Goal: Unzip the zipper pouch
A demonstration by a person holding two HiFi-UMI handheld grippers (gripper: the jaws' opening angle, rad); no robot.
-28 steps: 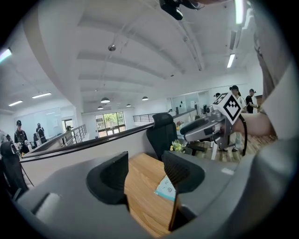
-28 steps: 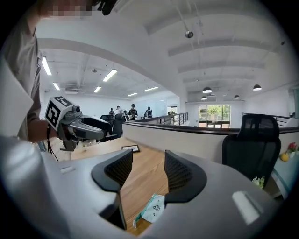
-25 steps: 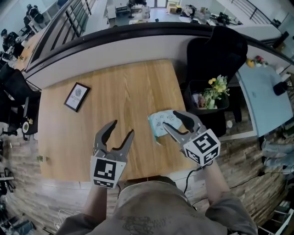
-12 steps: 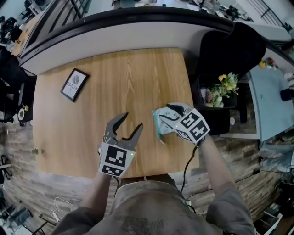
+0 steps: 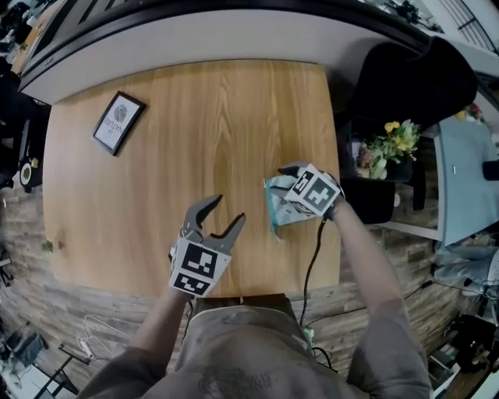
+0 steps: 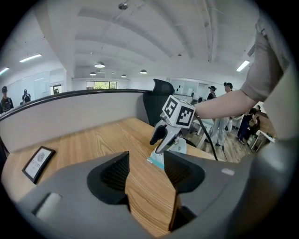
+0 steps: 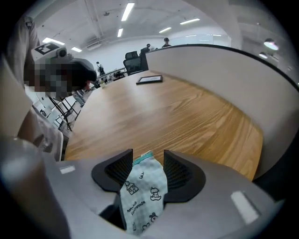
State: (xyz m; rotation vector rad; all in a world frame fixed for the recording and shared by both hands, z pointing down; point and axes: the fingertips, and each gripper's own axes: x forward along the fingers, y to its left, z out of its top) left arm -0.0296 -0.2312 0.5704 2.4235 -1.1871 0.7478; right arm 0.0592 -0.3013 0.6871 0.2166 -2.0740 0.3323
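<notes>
One patterned pouch (image 7: 142, 196) flat near the right edge of the bench (image 5: 195, 117), between the spread jaws of the right gripper (image 7: 148, 163). Left gripper (image 5: 226, 209) close by, jaws apart on nothing. One picture frame (image 5: 117, 123) well apart, back left.

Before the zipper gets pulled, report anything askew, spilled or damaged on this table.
Nothing spilled or damaged. Only the framed picture, at the table's far left, lies askew to its edges. The zipper pouch looks ordinary.

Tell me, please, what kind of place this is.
Probably an open-plan office: a wooden table beside a curved partition, a black office chair, and long ceiling lights.
</notes>
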